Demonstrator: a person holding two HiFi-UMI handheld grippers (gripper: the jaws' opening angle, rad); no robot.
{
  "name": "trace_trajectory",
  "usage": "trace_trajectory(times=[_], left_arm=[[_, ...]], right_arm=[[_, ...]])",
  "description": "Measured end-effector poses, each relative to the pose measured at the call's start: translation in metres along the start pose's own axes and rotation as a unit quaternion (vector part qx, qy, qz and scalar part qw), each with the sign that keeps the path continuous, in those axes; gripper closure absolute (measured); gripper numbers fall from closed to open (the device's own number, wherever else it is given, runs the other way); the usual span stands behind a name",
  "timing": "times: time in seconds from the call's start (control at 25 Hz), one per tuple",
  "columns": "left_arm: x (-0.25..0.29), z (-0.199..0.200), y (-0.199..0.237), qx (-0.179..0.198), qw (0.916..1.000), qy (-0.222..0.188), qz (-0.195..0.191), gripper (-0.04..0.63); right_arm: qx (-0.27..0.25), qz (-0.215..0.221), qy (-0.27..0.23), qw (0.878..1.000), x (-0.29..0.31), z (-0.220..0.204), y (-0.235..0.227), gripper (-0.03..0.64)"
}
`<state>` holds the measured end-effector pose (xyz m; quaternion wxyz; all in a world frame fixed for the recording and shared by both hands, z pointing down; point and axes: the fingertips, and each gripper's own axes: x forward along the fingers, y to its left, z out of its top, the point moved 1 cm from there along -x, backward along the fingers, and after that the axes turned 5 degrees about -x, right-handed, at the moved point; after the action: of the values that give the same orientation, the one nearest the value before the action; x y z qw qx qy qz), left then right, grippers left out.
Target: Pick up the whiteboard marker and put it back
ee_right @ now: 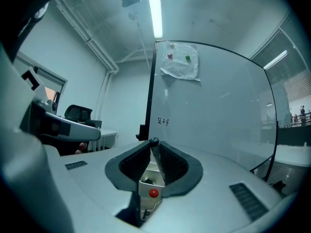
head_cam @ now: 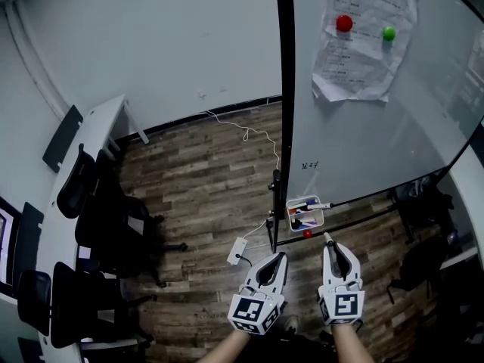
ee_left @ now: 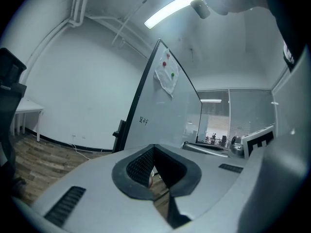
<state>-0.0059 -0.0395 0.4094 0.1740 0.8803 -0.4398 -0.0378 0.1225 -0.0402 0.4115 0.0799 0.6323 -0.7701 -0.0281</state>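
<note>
**Task progress, pick-up done, return pending.** The right tongs, lower centre-right of the head view, are clenched on the whiteboard marker. In the right gripper view its dark round end pokes out between the jaw tips at the middle of the frame. The left tongs, lower centre, are closed with their tips meeting and nothing between them. Both point toward the whiteboard, which fills the right half of the head view. At its lower left edge hangs a small white marker box, already holding other pens, with a red dot at its front. In the head view the held marker is just below the box and not yet in it. Judged from this, the pick-up is complete. What remains is to carry the marker to the box opening, set it in and release.
</note>
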Motion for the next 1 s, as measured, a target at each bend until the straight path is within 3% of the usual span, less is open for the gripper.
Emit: trace_trajectory(times=[0.44,0.64,1.0], left_arm=[[-0.010,0.017,-0.013,0.019,0.9996,-0.020,-0.007,0.588],[-0.015,0.023,-0.018,0.023,0.9993,-0.030,0.003,0.588],[-0.035,0.016,-0.042,0.025,0.9987,-0.032,0.030,0.588]], right_arm=[[0.007,0.001,-0.017,1.000,-0.037,0.019,0.007,0.545],[0.011,0.004,-0.024,1.000,-0.051,0.036,0.009,0.545],[0.012,0.031,-0.023,0.999,-0.091,0.029,0.008,0.545]])
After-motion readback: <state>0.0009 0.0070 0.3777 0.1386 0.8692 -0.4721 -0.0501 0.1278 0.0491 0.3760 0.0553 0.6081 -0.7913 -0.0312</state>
